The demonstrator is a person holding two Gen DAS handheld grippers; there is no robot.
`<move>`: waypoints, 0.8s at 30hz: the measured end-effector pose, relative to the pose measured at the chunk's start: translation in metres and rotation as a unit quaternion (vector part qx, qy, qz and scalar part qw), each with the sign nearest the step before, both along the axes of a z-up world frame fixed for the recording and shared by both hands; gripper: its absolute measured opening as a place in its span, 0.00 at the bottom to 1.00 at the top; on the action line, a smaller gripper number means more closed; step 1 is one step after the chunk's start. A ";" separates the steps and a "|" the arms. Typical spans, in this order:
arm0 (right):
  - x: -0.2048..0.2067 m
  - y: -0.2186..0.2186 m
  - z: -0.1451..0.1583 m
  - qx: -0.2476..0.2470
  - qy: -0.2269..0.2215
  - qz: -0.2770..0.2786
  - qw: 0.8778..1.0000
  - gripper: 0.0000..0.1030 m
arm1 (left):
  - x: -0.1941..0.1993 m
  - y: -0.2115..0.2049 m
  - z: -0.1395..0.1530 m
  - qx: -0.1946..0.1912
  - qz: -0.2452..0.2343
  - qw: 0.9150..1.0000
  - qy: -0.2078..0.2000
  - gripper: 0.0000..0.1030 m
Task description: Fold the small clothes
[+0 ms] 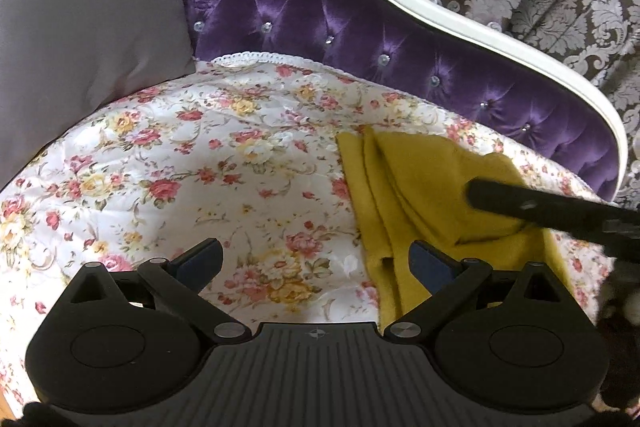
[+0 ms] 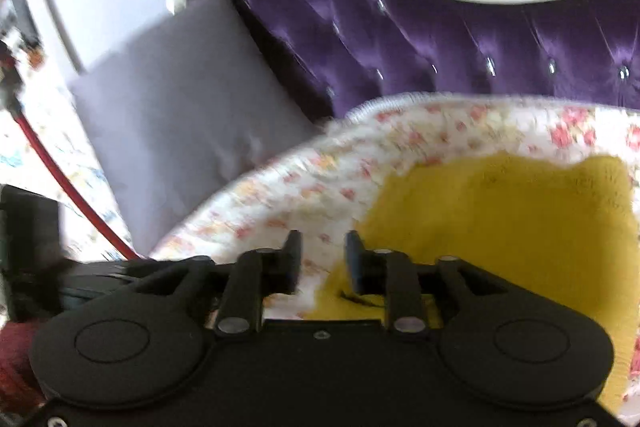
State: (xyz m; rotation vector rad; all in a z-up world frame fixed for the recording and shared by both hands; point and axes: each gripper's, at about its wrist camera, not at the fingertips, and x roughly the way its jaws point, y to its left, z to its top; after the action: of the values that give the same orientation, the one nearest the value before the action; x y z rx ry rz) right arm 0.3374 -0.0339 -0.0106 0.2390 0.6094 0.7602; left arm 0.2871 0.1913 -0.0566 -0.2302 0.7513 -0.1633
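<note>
Right wrist view smeared by motion blur; floral bedspread pattern not resolved. Yellow garment cut off by right edge and partly hidden under the right gripper. In left view, garment's near end covered by the left gripper.

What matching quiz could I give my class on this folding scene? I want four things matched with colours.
Things:
1. cloth
2. headboard
3. pillow
4. bedspread

Colours:
A. purple, tufted
B. white with flowers
C. mustard yellow
D. pale grey

Pairs: 1-C, 2-A, 3-D, 4-B
</note>
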 end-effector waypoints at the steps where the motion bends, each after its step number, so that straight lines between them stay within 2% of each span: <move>1: -0.005 -0.007 0.005 0.006 -0.008 -0.007 1.000 0.46 | 0.001 -0.001 0.002 -0.003 -0.002 1.000 -0.002 0.97; 3: -0.012 -0.022 0.012 0.003 -0.021 -0.027 0.999 0.46 | 0.002 -0.003 0.007 -0.008 -0.006 1.000 -0.004 0.97; 7: -0.032 -0.038 0.014 -0.050 -0.052 -0.054 0.996 0.48 | 0.010 -0.011 0.014 -0.027 -0.013 1.000 -0.005 0.98; 10: -0.049 -0.039 0.005 -0.065 -0.058 -0.043 0.995 0.56 | 0.017 -0.019 0.016 -0.041 -0.022 0.999 0.000 0.98; 14: -0.073 -0.028 -0.006 -0.083 -0.084 -0.012 0.993 0.59 | 0.028 -0.030 0.016 -0.040 -0.039 0.998 0.012 0.98; 16: -0.084 -0.015 -0.011 -0.103 -0.105 0.010 0.989 0.59 | 0.033 -0.037 0.016 -0.027 -0.045 0.998 0.019 0.98; 20: -0.097 0.021 -0.021 -0.167 -0.149 0.055 0.973 0.59 | 0.039 -0.044 0.016 -0.024 -0.058 0.998 0.031 0.98; 24: -0.096 0.042 -0.031 -0.211 -0.174 0.068 0.960 0.56 | 0.041 -0.048 0.016 -0.022 -0.066 0.997 0.041 0.98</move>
State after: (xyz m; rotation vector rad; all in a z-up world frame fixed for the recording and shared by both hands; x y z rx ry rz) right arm 0.2411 0.0082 -0.0419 -0.3283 0.4416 0.7635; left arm 0.3283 0.1436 -0.0405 -0.2297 0.8458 -0.2976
